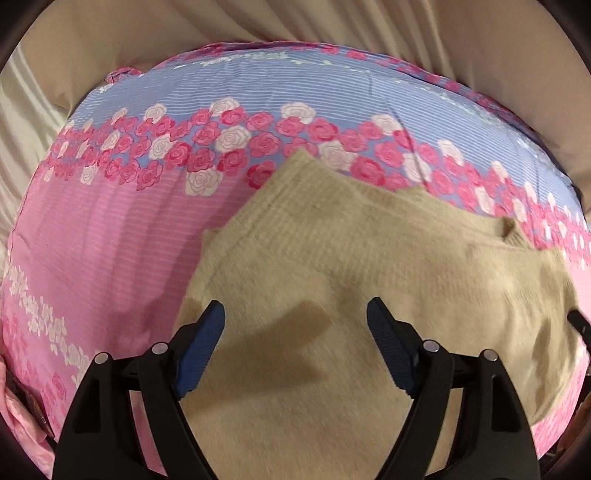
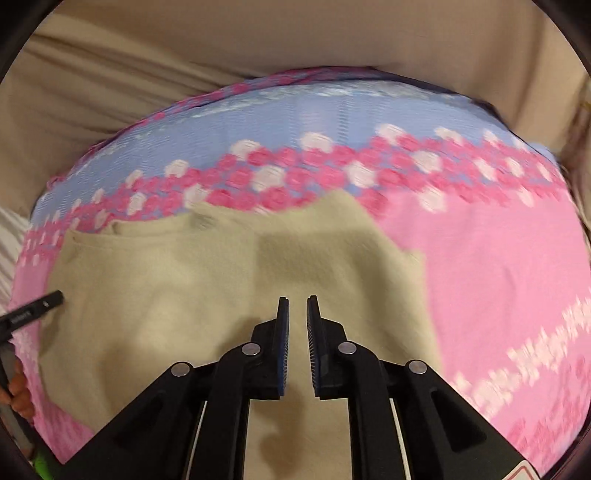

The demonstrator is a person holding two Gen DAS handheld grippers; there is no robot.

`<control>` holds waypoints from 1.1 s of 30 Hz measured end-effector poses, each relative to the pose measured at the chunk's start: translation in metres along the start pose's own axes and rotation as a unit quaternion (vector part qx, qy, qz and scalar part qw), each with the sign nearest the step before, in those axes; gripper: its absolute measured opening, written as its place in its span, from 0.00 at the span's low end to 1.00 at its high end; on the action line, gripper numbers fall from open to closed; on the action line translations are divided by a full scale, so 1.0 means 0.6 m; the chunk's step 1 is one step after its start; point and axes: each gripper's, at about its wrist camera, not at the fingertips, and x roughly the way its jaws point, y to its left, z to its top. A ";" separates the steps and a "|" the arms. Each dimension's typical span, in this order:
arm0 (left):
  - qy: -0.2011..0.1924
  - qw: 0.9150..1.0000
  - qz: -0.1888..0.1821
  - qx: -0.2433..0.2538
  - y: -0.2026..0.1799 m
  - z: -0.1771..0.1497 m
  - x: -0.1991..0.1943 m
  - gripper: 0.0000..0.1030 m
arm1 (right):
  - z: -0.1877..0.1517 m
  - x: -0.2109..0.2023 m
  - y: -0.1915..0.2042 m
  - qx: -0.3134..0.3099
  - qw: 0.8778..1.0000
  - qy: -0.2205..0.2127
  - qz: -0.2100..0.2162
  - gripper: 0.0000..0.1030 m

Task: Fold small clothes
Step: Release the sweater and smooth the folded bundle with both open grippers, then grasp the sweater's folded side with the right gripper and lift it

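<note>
Here, the right wrist view is smeared, so the rose print on the sheet (image 2: pixel 480 266) is hard to make out, and the near hem of the beige garment (image 1: pixel 369 251) is hidden behind both sets of jaws. The left gripper (image 1: pixel 295 314) is spread wide above the garment, nothing held; the right gripper (image 2: pixel 297 306) is nearly pressed together, a thin empty gap left. The garment is spread beneath and ahead of the jaws on the sheet, with tan fabric (image 1: pixel 332 22) beyond.

White lettering on the left gripper's black finger (image 2: pixel 35 312), too blurred to read, no other legible text
</note>
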 end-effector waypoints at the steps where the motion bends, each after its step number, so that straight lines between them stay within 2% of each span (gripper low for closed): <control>1: 0.001 1.000 -0.004 0.000 -0.003 -0.006 -0.005 0.75 | -0.017 -0.005 -0.021 0.013 1.000 0.000 -0.009 0.10; 3: 0.002 1.000 -0.006 0.003 -0.009 -0.019 -0.014 0.75 | -0.048 -0.001 -0.060 0.045 0.999 0.009 -0.027 0.10; 5: 0.002 1.000 -0.006 0.009 -0.018 -0.031 -0.022 0.75 | -0.072 0.012 -0.086 0.063 0.997 0.022 -0.038 0.06; 8: 0.002 1.000 -0.002 0.022 -0.030 -0.050 -0.035 0.75 | -0.079 -0.008 -0.109 0.090 0.996 0.011 -0.019 0.06; 9: 0.001 1.000 0.000 0.026 -0.033 -0.056 -0.041 0.75 | -0.079 -0.019 -0.109 0.093 0.995 0.004 -0.020 0.12; 11: -0.005 1.000 0.002 0.029 -0.035 -0.067 -0.053 0.75 | -0.083 -0.044 -0.109 0.098 0.995 -0.012 -0.012 0.30; 12: -0.006 1.000 0.002 0.028 -0.034 -0.070 -0.057 0.75 | -0.094 -0.052 -0.114 0.100 0.995 -0.014 -0.008 0.46; 13: -0.006 1.000 0.002 0.027 -0.034 -0.074 -0.061 0.75 | -0.108 -0.063 -0.118 0.105 0.994 -0.015 -0.007 0.50; 17: -0.002 1.000 -0.003 0.015 -0.021 -0.100 -0.077 0.78 | -0.171 -0.086 -0.148 0.146 0.989 -0.017 0.015 0.55; 21: 0.017 0.999 -0.029 -0.004 -0.001 -0.141 -0.080 0.79 | -0.224 -0.080 -0.176 0.199 0.979 -0.004 0.055 0.57; 23: 0.027 0.999 -0.036 -0.011 0.005 -0.158 -0.079 0.79 | -0.234 -0.074 -0.179 0.215 0.974 -0.006 0.077 0.57; 26: 0.035 0.999 -0.038 -0.019 0.009 -0.178 -0.080 0.79 | -0.239 -0.057 -0.172 0.226 0.968 -0.016 0.104 0.64; 30: 0.022 0.999 -0.033 -0.016 0.013 -0.187 -0.095 0.79 | -0.245 -0.012 -0.165 0.247 0.960 0.011 0.129 0.67; 31: 0.019 0.999 -0.034 -0.016 0.014 -0.188 -0.099 0.79 | -0.248 -0.001 -0.165 0.256 0.957 0.013 0.138 0.72; 33: 0.016 0.999 -0.033 -0.018 0.018 -0.192 -0.103 0.80 | -0.250 0.000 -0.165 0.266 0.952 -0.005 0.152 0.75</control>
